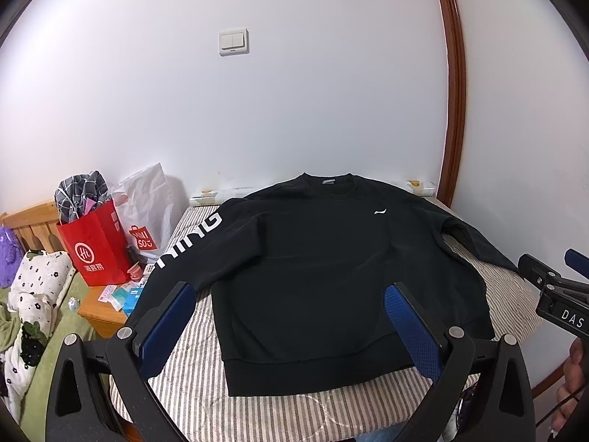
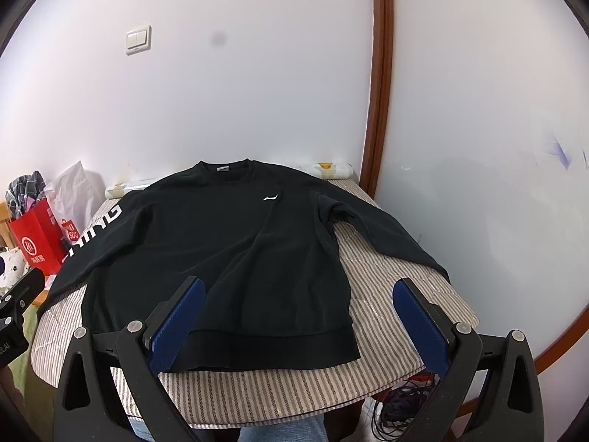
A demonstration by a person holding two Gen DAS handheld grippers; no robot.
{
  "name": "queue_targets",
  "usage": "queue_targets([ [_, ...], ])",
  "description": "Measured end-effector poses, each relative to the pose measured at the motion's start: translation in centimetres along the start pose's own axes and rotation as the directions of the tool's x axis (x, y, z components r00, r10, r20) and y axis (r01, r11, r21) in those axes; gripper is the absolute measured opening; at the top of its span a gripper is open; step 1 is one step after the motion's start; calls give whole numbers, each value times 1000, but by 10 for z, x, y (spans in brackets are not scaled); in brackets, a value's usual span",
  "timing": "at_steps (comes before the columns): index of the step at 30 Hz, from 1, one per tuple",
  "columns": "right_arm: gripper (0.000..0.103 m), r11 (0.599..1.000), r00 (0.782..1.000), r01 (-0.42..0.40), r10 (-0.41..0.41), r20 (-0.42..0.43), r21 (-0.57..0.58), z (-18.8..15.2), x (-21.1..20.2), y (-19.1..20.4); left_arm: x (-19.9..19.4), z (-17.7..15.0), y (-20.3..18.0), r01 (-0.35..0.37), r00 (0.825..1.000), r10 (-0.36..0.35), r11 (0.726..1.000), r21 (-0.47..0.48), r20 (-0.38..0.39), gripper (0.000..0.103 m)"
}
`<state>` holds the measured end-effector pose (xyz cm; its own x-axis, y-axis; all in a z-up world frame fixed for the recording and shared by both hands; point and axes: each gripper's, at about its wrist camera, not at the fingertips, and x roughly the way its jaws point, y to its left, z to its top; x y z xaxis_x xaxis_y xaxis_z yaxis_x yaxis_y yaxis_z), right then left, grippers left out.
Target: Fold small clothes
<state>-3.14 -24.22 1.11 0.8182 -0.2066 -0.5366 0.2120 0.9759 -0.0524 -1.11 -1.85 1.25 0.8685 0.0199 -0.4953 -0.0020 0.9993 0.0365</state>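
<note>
A black long-sleeved sweatshirt (image 1: 309,258) lies flat and face up on the striped table cover (image 1: 265,401), collar toward the wall, both sleeves spread out. White letters run down its left sleeve (image 1: 191,239). It also shows in the right wrist view (image 2: 228,254). My left gripper (image 1: 291,291) is open and empty, held above the near hem. My right gripper (image 2: 298,287) is open and empty, above the hem's right corner. The right gripper also shows at the right edge of the left wrist view (image 1: 545,269).
A red paper bag (image 1: 99,246) and a white plastic bag (image 1: 147,202) stand on a wooden stand left of the table. A flowered pillow (image 1: 36,280) lies further left. The wall is close behind the table. Cables (image 2: 397,405) lie on the floor under the right corner.
</note>
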Motion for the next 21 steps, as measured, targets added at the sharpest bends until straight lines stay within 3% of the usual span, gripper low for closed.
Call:
queue_targets([
  [21,101,1000,1000,-3,3,5,-1,-2,-1,0,-1,-1,-2,-1,1000,1,1000,-1,-1,103],
])
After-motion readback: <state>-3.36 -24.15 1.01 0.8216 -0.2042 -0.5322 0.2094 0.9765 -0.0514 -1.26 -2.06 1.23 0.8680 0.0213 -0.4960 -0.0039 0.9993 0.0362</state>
